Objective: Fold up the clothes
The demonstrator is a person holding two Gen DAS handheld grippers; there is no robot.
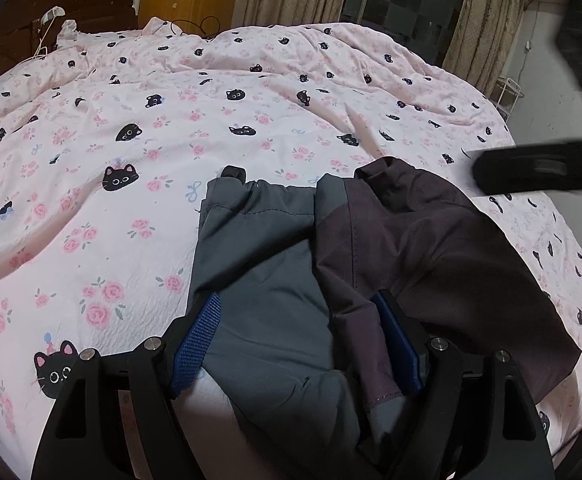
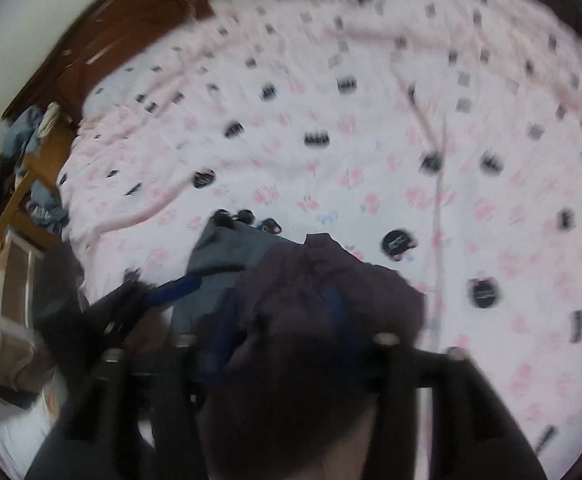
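Left wrist view shows the grey-and-plum two-tone woven garment [image 1: 331, 248] lying on the pink cat-print bed [image 1: 111, 220], bunched between the left gripper [image 1: 297, 344] jaws, which are closed on the cloth. Right gripper [image 2: 283, 320] is blurred; fabric drapes over its jaws, grip unclear. Best to lift both evenly, keep the edge taut, and lay it flat.
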